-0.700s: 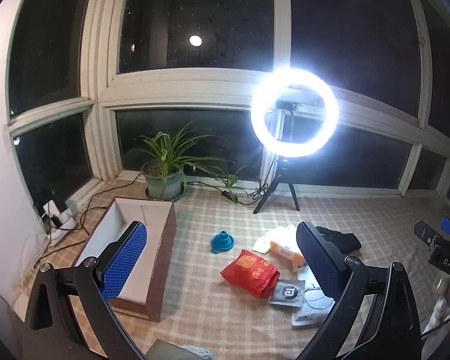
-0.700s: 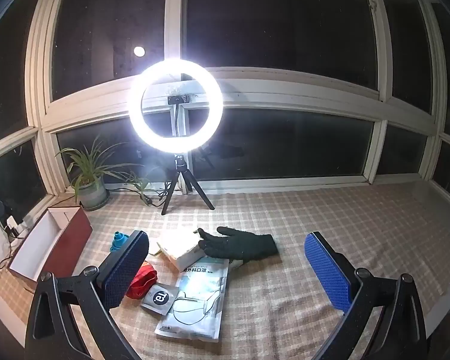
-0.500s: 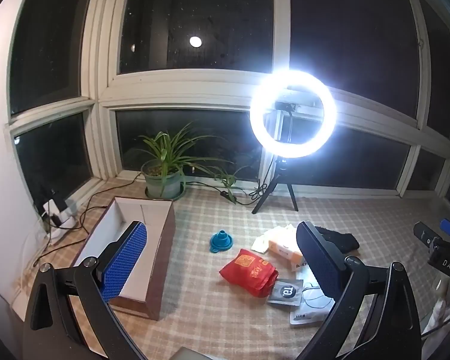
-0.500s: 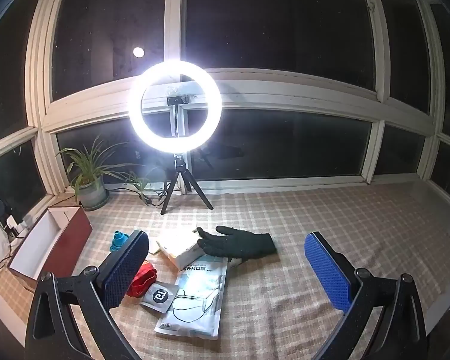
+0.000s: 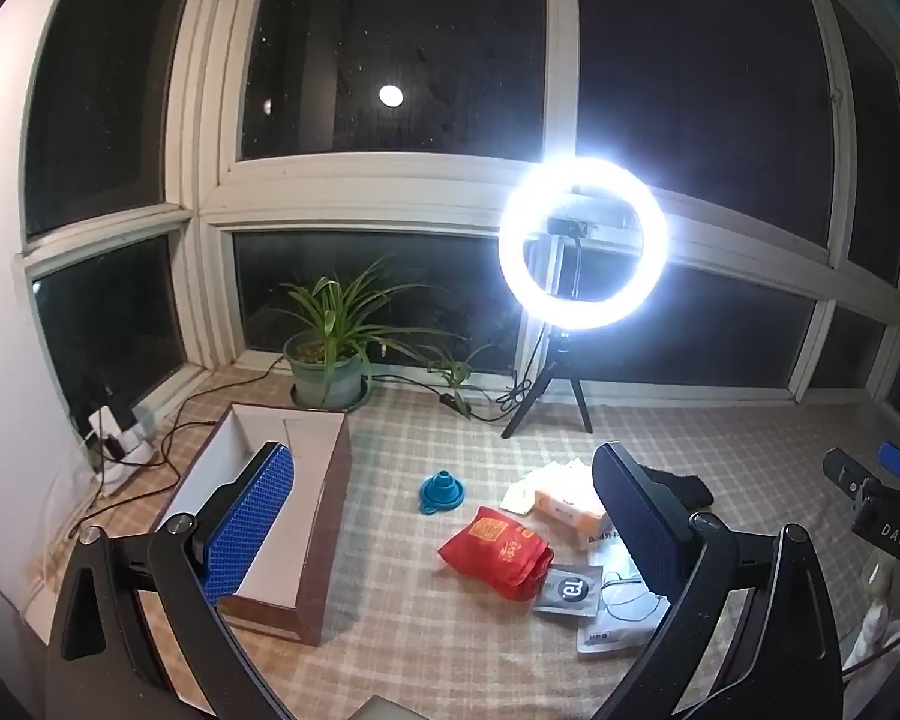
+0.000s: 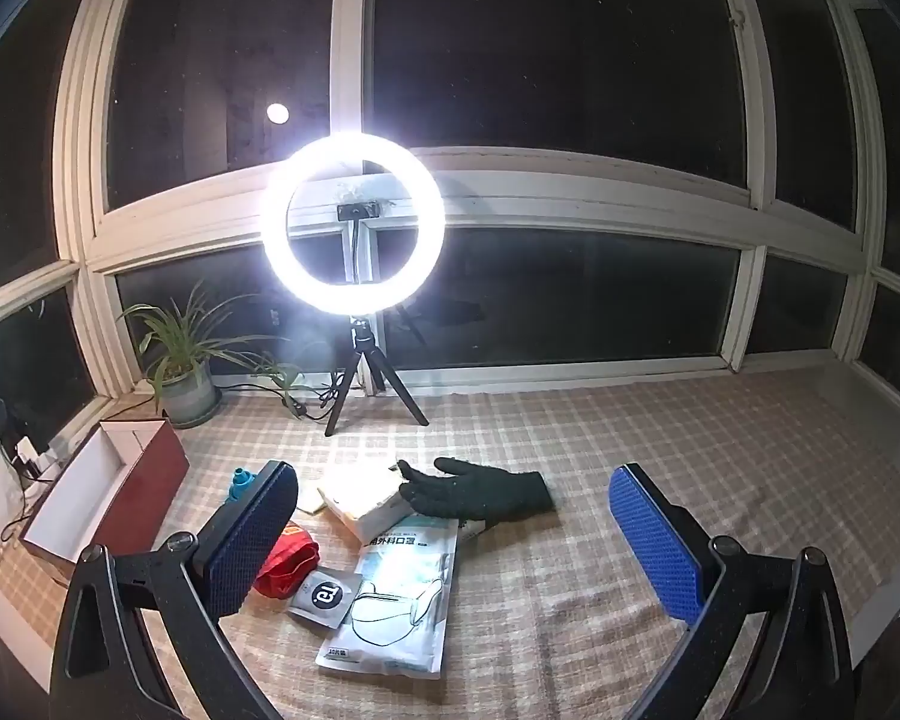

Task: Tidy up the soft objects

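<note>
Soft items lie on the checked cloth: a red pouch (image 5: 501,549) (image 6: 287,561), a black glove (image 6: 480,495) (image 5: 678,489), a tissue pack (image 5: 570,507) (image 6: 366,495), a face-mask packet (image 6: 399,597) (image 5: 615,612), a small grey sachet (image 5: 570,588) (image 6: 324,597) and a blue funnel (image 5: 441,489) (image 6: 240,480). An open brown box (image 5: 324,516) (image 6: 150,474) stands at the left. My left gripper (image 5: 444,516) is open and empty above the cloth, between box and pile. My right gripper (image 6: 456,540) is open and empty, above the mask packet and glove.
A lit ring light on a tripod (image 5: 582,246) (image 6: 354,222) stands at the back by the windows. A potted plant (image 5: 330,354) (image 6: 180,366) sits at the back left with cables and a power strip (image 5: 114,438). The right gripper's body shows in the left wrist view (image 5: 882,516).
Both views shifted only slightly; the pile sits a touch further left in the left wrist view. Both grippers stay open and empty.
</note>
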A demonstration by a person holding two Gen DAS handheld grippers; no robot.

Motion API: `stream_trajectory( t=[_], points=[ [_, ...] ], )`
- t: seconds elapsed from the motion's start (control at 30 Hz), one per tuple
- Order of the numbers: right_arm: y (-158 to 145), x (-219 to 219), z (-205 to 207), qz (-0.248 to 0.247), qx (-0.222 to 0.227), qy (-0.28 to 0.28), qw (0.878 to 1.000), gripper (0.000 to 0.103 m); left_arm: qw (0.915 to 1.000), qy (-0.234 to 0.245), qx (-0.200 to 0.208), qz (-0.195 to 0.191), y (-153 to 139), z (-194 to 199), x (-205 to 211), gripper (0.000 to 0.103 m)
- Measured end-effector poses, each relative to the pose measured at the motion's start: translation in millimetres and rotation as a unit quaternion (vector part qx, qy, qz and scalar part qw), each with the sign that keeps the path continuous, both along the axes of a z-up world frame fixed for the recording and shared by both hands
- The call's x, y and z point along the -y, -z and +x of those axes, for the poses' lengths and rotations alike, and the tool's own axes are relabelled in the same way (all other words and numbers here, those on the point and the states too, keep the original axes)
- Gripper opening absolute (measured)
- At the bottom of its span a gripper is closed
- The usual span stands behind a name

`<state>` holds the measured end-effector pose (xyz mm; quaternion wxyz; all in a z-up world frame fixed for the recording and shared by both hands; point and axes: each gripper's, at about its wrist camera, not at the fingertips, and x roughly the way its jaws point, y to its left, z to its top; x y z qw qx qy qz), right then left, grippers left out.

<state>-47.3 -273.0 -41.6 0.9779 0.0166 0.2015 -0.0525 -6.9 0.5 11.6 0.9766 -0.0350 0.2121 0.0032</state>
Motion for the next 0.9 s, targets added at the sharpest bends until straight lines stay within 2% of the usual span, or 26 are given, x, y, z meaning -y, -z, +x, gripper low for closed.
stream_trajectory(
  t=[0.9],
  points=[
    [3.6, 2.1, -7.7, 0.003, -0.001, 0.003, 1.0, 0.103, 1.0, 0.006, 0.005, 0.0, -0.2, -5.1, 3.6, 0.1]
  ],
)
